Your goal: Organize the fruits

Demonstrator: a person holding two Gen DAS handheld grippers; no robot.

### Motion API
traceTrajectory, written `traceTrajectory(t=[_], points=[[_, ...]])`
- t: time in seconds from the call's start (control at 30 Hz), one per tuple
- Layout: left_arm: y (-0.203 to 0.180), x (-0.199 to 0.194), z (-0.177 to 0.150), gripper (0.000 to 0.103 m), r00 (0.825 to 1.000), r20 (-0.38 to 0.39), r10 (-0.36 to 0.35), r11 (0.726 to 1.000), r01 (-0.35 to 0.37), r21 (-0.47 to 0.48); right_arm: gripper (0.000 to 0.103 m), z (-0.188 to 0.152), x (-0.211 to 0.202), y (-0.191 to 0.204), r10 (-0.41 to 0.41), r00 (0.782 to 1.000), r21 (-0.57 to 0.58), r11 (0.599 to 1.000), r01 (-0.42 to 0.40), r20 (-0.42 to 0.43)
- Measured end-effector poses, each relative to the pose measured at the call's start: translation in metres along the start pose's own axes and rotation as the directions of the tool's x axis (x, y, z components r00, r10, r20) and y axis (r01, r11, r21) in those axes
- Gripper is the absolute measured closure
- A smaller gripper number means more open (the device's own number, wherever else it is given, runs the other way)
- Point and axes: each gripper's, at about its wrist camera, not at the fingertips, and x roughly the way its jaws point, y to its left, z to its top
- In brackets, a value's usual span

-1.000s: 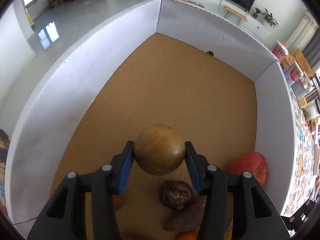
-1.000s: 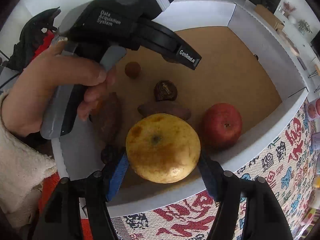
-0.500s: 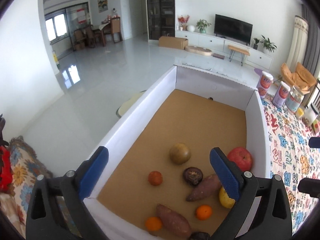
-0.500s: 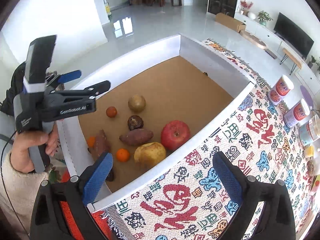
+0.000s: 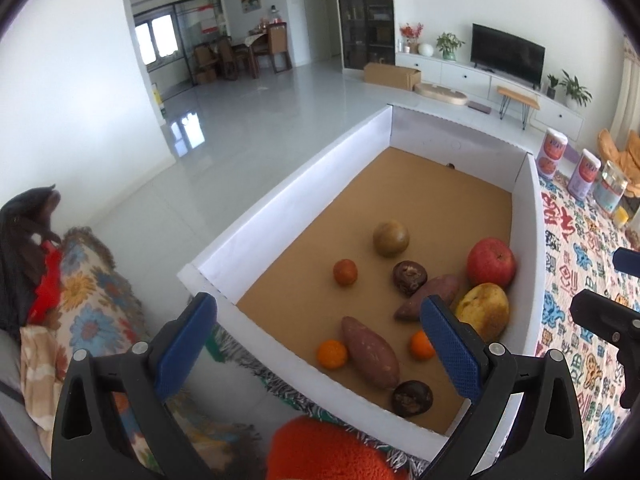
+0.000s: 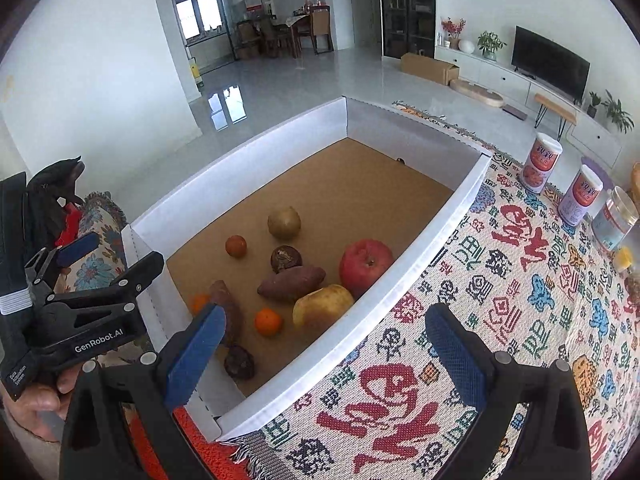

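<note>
Fruits and roots in a white-walled box, both grippers empty.
The red apple (image 6: 365,267) touches the yellow pear (image 6: 322,306) against the box (image 6: 404,296) wall at frame centre; the round brown fruit (image 5: 391,238) lies apart, higher up. Left gripper (image 5: 320,344) and right gripper (image 6: 324,344), lower frame, hold their fingers wide.

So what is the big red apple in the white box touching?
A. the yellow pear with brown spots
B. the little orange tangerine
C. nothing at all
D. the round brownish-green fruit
A: in both wrist views the big red apple sits against the box's right wall with the yellow, brown-spotted pear pressed right up against its near side, while the tangerines and the round brownish-green fruit lie apart from it.
</note>
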Motion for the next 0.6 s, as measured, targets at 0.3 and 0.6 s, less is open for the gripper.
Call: traceTrajectory(t=[0.3, 0.6], points=[[0.009, 0.002, -0.011, 0.001, 0.996, -0.073, -0.043, 0.999, 0.042, -0.015, 0.003, -0.003, 0.010, 0.013, -0.035, 0.999, -0.012, 0.999, 0.034, -0.042], [0.009, -0.003, -0.009, 0.001, 0.996, -0.070, -0.056, 0.998, 0.055, -0.002, 0.003, 0.000, 0.010, 0.024, -0.050, 0.997, -0.048, 0.998, 0.047, -0.052]])
